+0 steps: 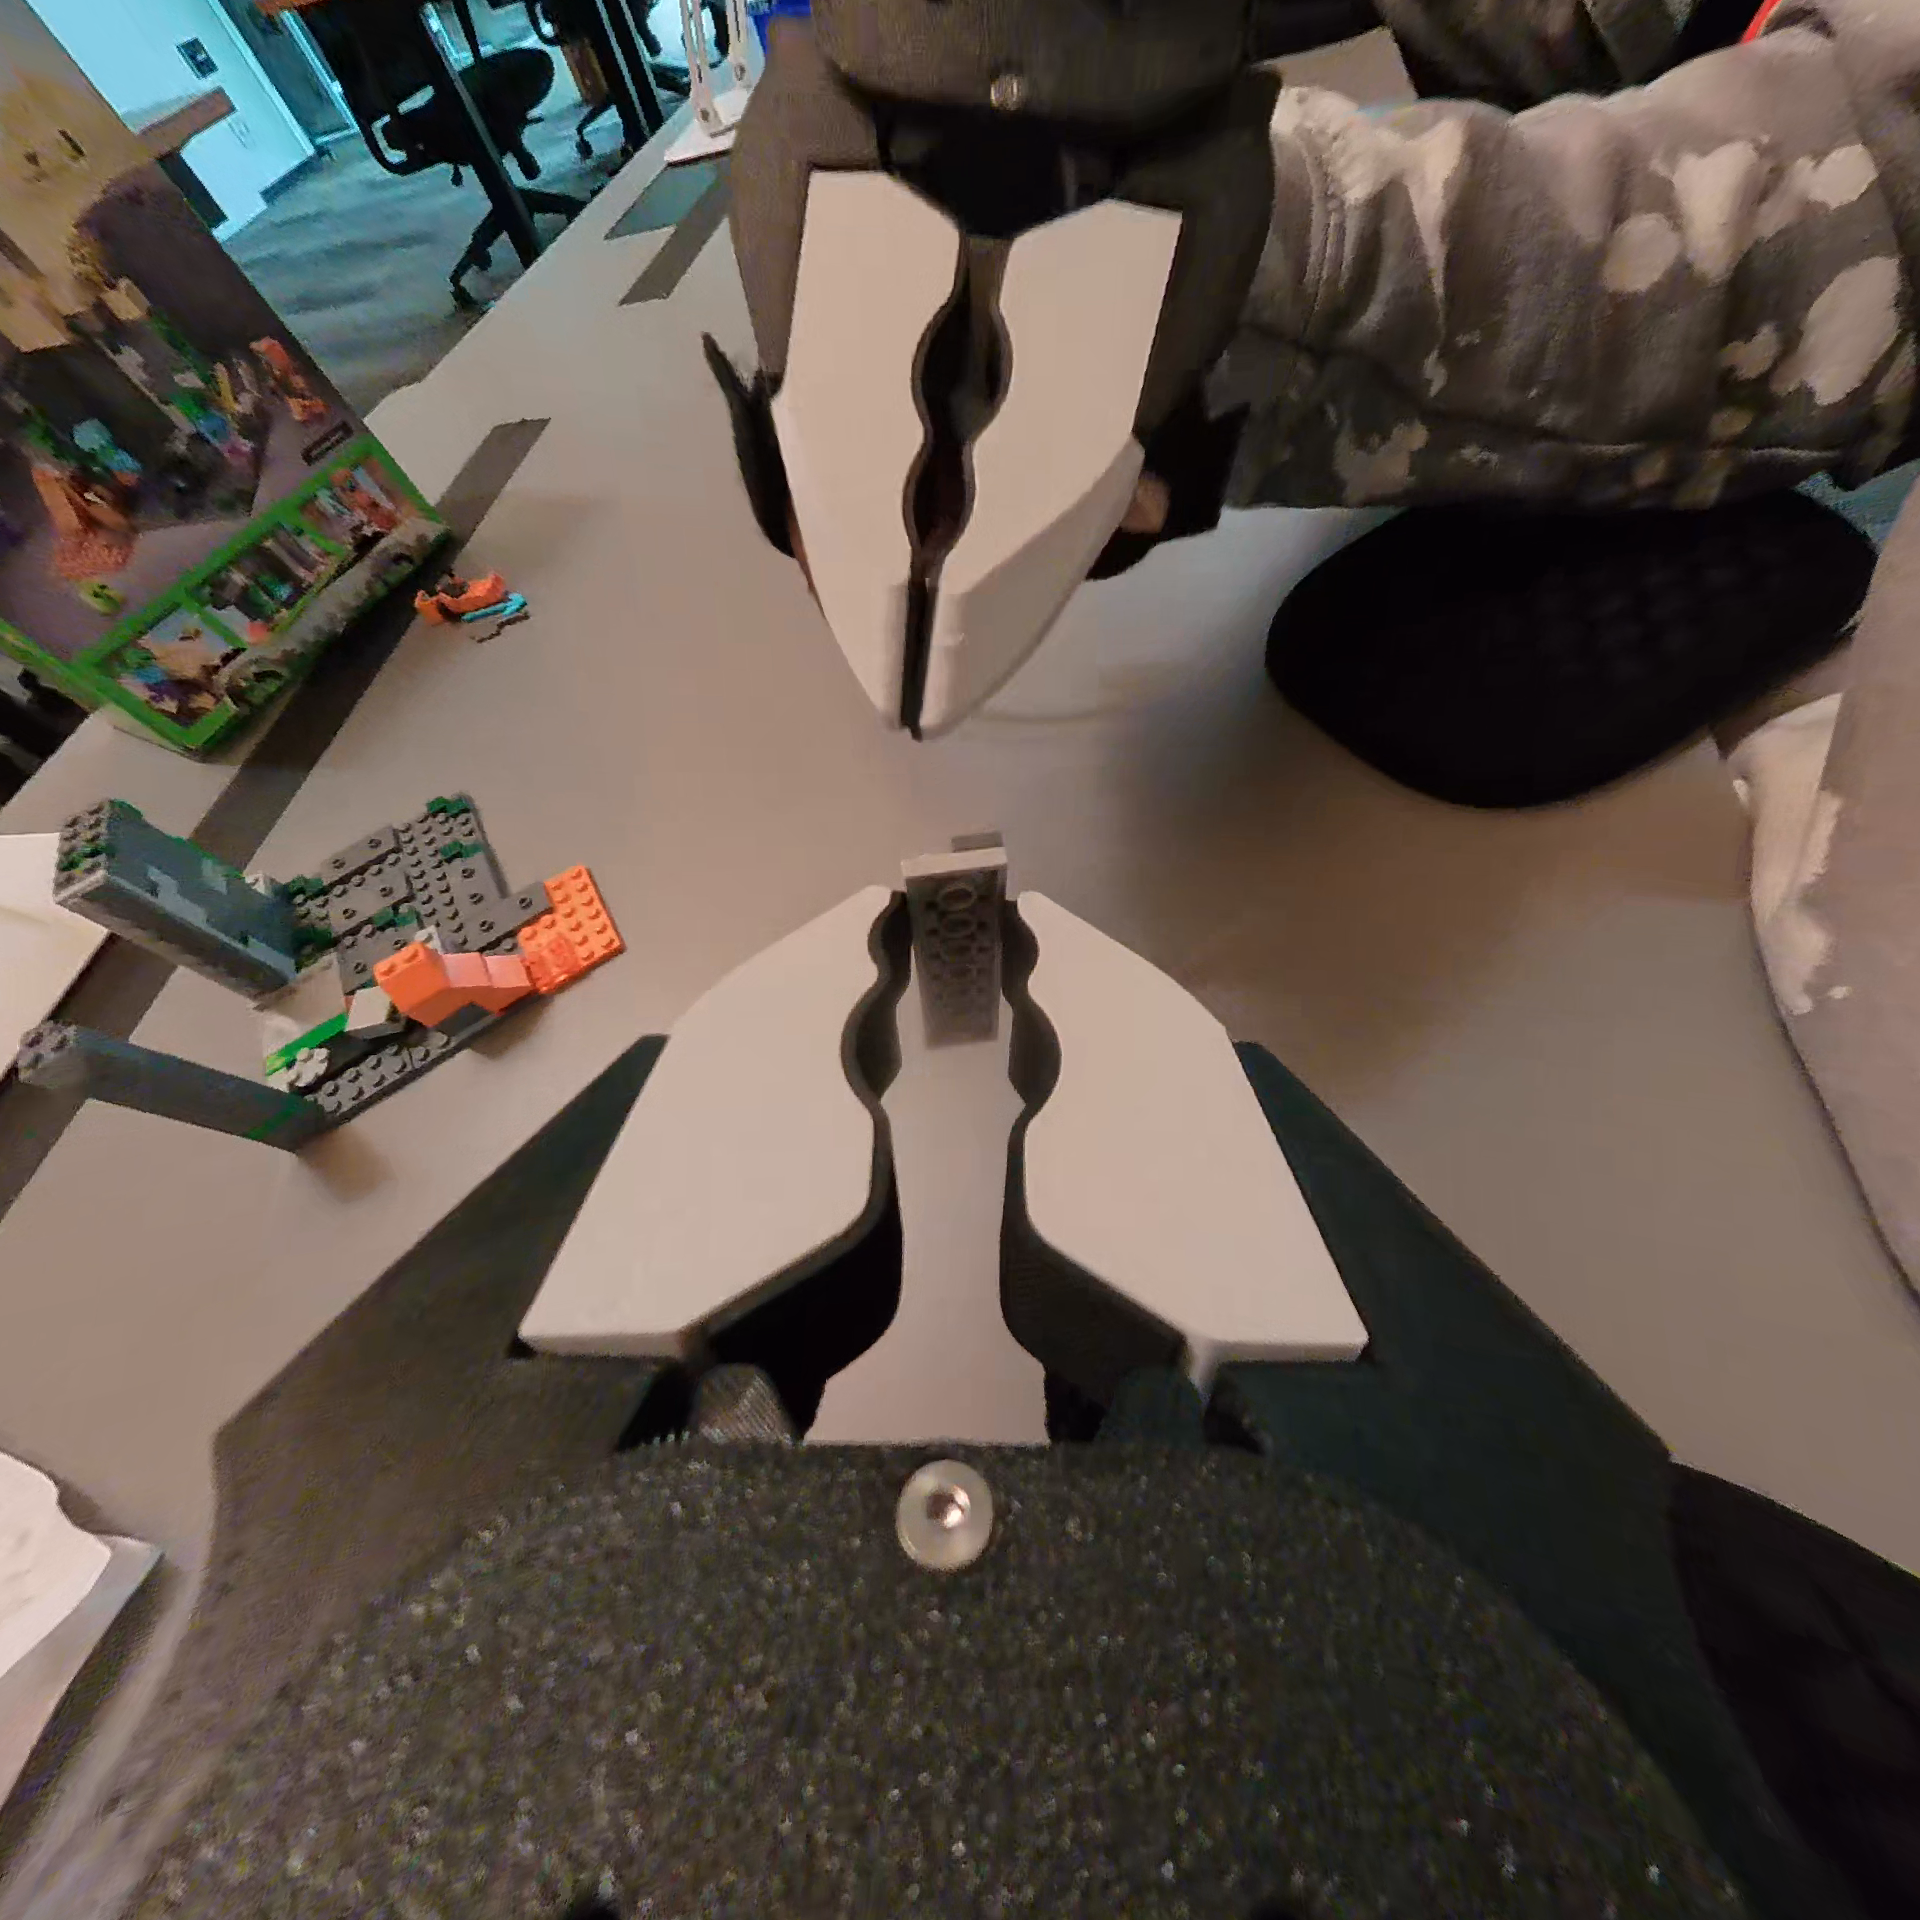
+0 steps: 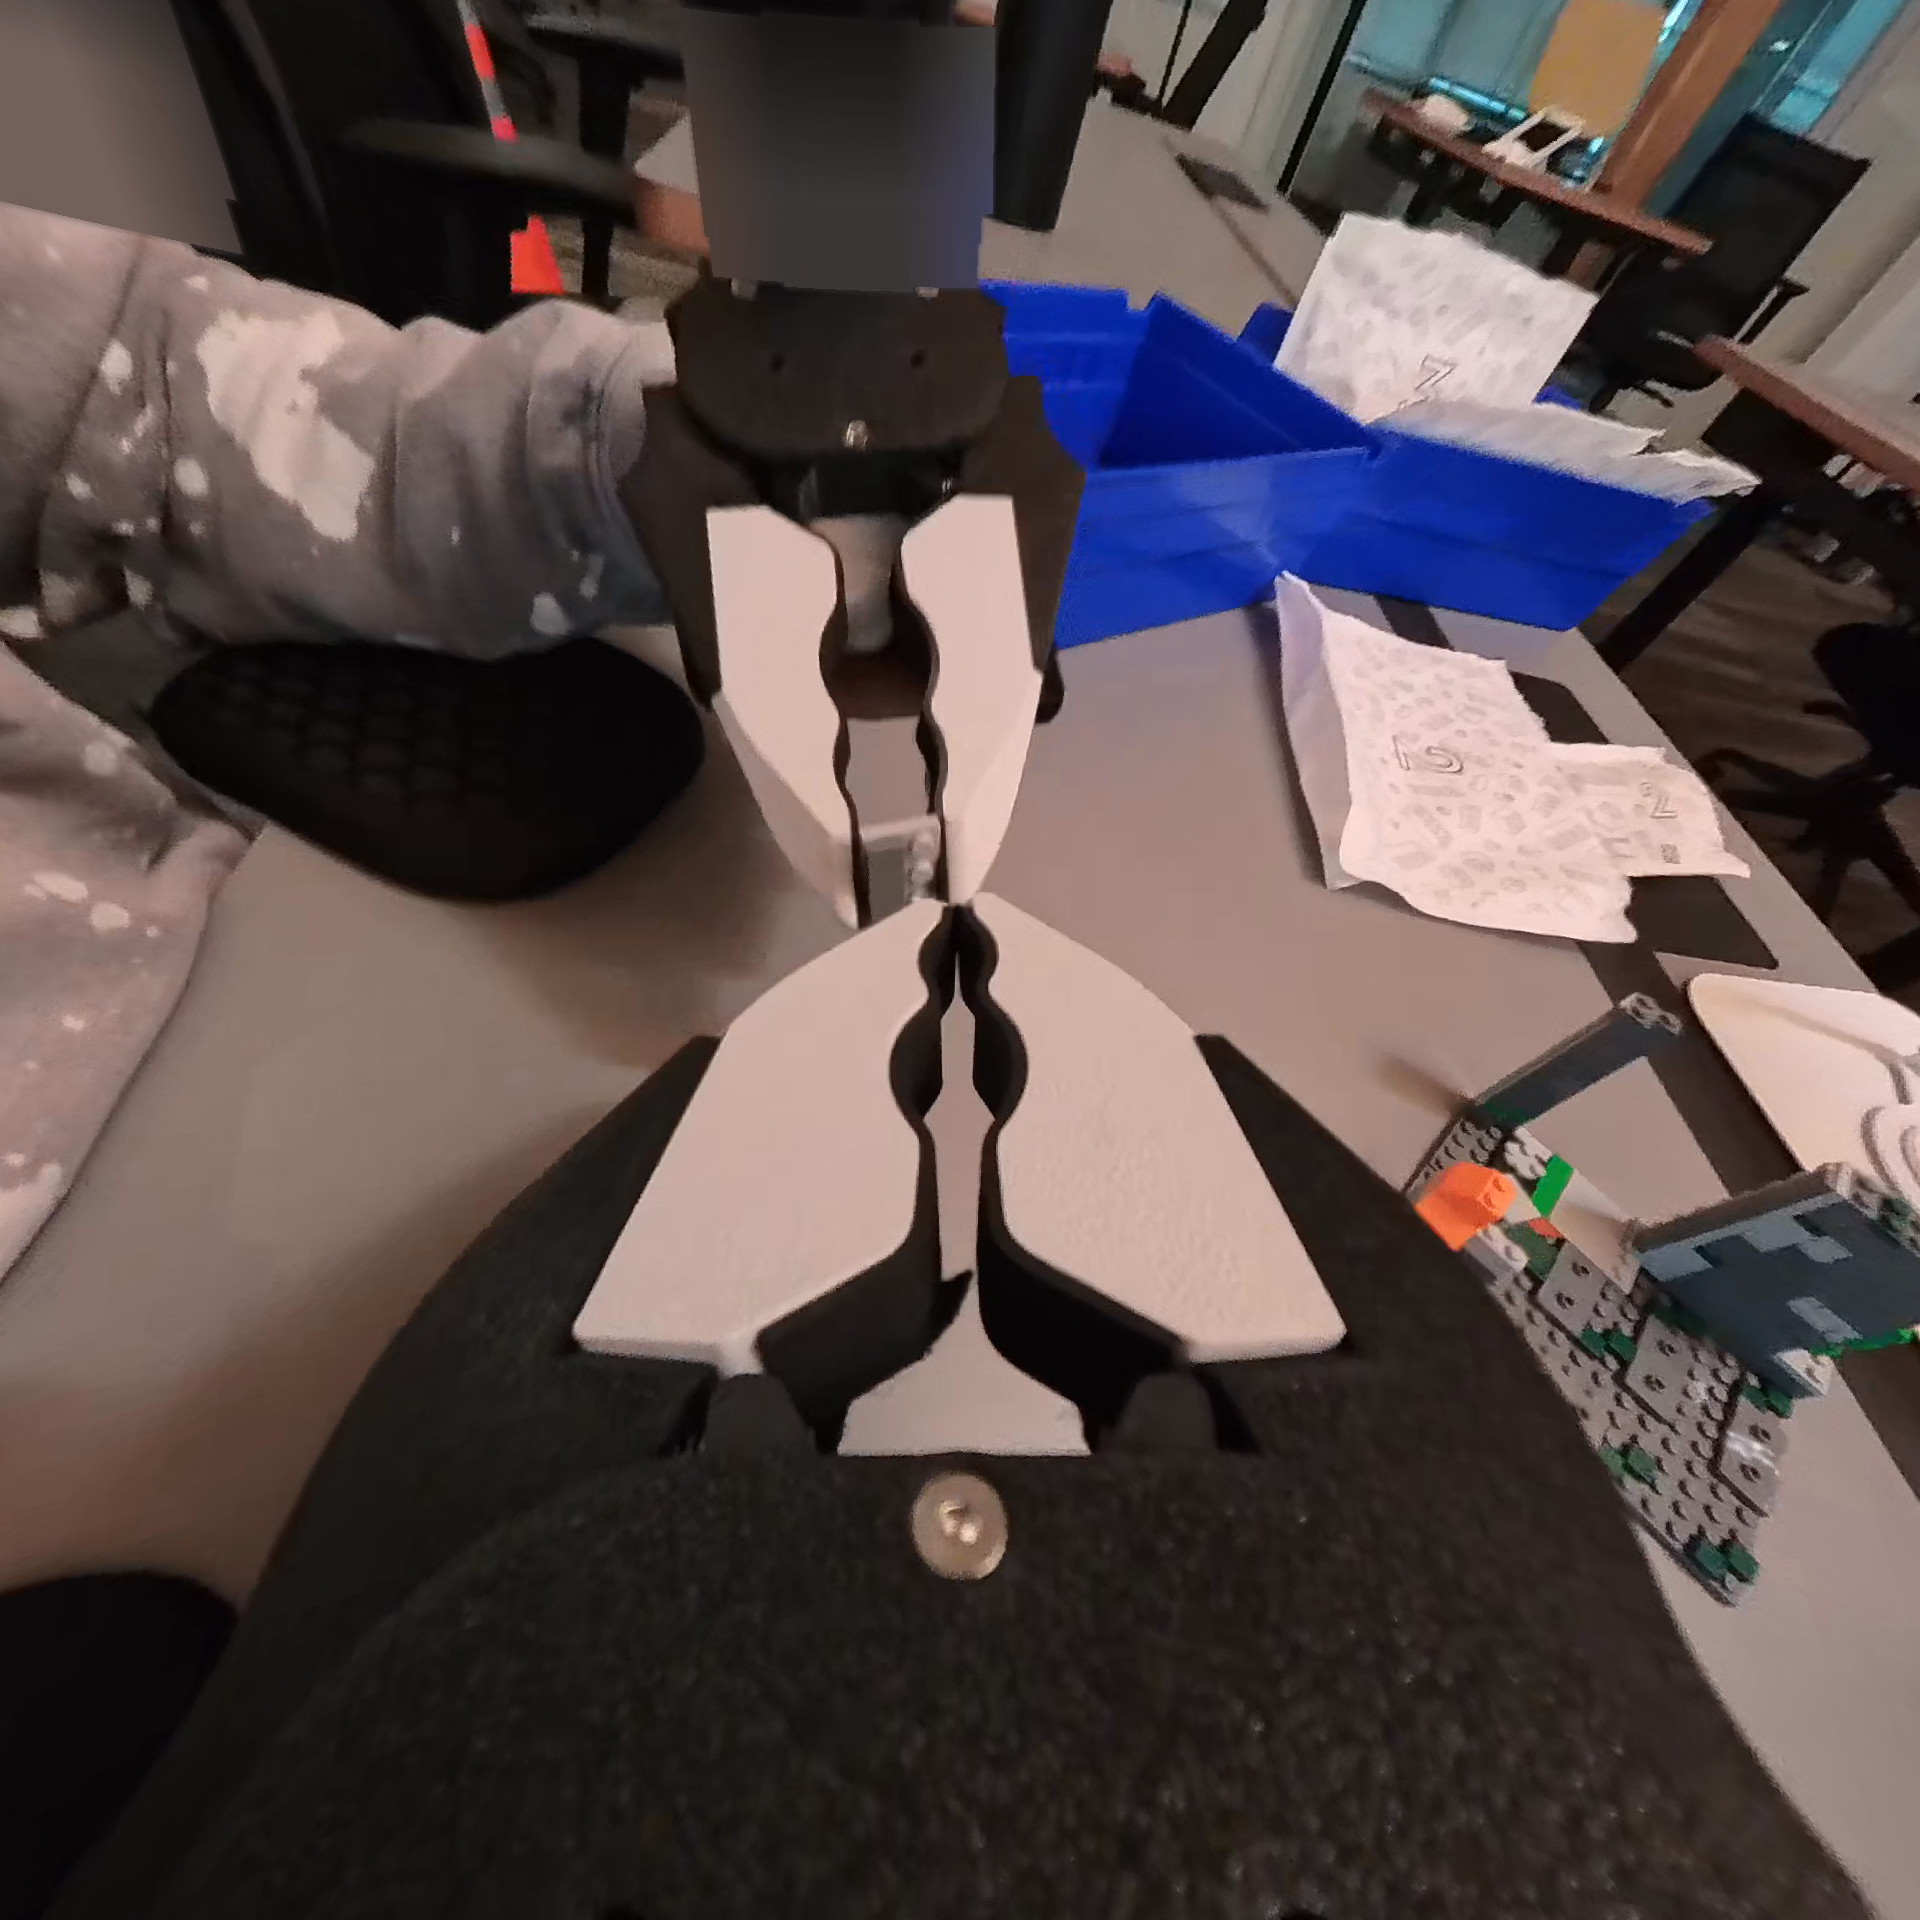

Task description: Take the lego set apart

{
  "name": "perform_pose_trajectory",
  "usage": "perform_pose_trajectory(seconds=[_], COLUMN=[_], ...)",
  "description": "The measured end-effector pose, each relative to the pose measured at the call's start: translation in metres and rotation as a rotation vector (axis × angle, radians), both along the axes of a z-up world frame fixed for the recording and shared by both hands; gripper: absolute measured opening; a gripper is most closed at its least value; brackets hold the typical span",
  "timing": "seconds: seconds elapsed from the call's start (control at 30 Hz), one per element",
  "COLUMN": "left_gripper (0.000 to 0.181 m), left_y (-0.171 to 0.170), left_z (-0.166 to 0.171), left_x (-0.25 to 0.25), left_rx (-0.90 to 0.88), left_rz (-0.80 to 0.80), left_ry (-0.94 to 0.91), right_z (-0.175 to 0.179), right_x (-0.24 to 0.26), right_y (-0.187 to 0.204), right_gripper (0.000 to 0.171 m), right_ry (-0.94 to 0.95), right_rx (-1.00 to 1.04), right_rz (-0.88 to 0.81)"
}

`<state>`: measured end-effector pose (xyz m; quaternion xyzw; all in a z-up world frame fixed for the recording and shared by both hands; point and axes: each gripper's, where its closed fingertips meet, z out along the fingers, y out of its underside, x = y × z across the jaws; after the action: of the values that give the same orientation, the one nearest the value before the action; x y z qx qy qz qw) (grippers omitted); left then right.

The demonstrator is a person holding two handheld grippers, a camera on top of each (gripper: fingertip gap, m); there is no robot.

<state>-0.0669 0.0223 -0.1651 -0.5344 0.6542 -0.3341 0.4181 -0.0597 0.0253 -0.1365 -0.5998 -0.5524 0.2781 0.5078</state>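
Observation:
My left gripper [image 1: 956, 906] is shut on a dark grey lego plate [image 1: 958, 956] and holds it on edge above the table, underside towards the camera. A small light grey piece [image 1: 977, 840] sticks out at the plate's far end. The plate [image 2: 891, 860] also shows between the left fingertips in the right wrist view. My right gripper [image 2: 956, 916] is shut and faces the left one tip to tip. In the left wrist view its tips [image 1: 914, 725] stand a short way beyond the plate and do not touch it. The partly taken-apart lego set [image 1: 416, 945] lies on the table [image 1: 1351, 935].
The set's box [image 1: 187, 468] stands at the far left, with a small orange piece [image 1: 468, 603] near it. Blue bins [image 2: 1299, 499], paper bags [image 2: 1507, 810] and a white plate [image 2: 1818, 1060] lie beyond the set [image 2: 1662, 1351]. A black chair seat [image 1: 1558, 644] and a person's sleeve [image 1: 1558, 291] are close by. My two grippers' fingertips are within a few centimetres of each other. The set [image 2: 1662, 1351] is about equally far from each gripper, around 30 centimeters. The left camera catches it too, in the left wrist view [image 1: 353, 912].

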Motion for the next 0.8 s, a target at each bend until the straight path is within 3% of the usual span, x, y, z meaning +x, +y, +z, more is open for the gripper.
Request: perform_pose_trajectory(seconds=[0.1, 0.23, 0.43, 0.8], left_gripper=[0.017, 0.017, 0.017, 0.017], left_y=[0.002, 0.004, 0.0, -0.019], left_z=[0.002, 0.003, 0.001, 0.015], left_x=[0.002, 0.004, 0.006, 0.005], left_rx=[-0.002, 0.035, 0.024, -0.125], left_rz=[0.014, 0.034, 0.019, -0.099], left_ry=[-0.015, -0.023, -0.007, -0.099], right_z=[-0.001, 0.003, -0.005, 0.01], right_x=[-0.008, -0.015, -0.02, -0.021], right_y=[-0.005, -0.005, -0.009, -0.024], right_gripper=[0.014, 0.014, 0.009, 0.007], right_ry=[0.016, 0.068, -0.012, 0.055], right_rx=[-0.021, -0.06, 0.023, -0.015], right_rz=[0.017, 0.017, 0.024, 0.124])
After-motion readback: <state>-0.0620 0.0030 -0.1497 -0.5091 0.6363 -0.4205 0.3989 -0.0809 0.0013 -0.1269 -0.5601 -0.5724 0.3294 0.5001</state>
